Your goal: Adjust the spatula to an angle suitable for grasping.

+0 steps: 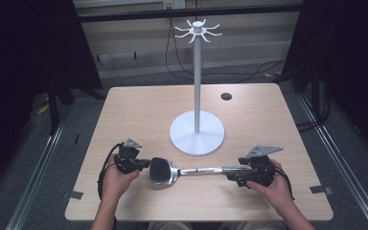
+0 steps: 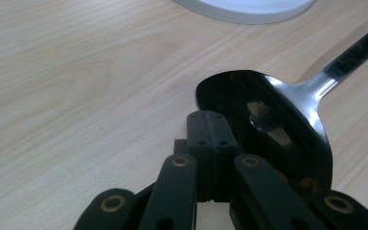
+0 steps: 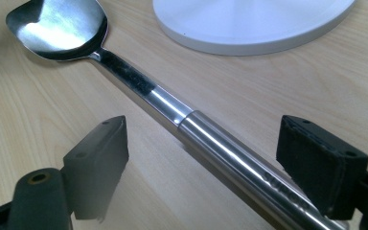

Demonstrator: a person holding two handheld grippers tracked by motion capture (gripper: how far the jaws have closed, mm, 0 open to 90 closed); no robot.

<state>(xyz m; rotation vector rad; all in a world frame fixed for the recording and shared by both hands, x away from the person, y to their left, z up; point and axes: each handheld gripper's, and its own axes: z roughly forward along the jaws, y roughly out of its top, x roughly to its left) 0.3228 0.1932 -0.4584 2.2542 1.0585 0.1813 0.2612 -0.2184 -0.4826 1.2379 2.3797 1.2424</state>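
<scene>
Right claw [image 3: 201, 163] spread astride spoon handle [image 3: 230, 153]

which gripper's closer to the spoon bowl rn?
Left. The left gripper, jaws shut, has its tips at the edge of the spoon bowl. The right gripper is open around the handle at the spoon's far end.

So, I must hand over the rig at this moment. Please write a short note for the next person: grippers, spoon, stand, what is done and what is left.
Left gripper: jaws shut, tips at the bowl end of the spoon; whether they pinch its rim is unclear.
Right gripper: jaws open on either side of the handle, not closed on it.
Spoon: lying flat on the table, in front of the white stand.
Done: both grippers at the spoon.
Left: probably close the right jaws, lift, and hang it on the stand's hooks.
</scene>
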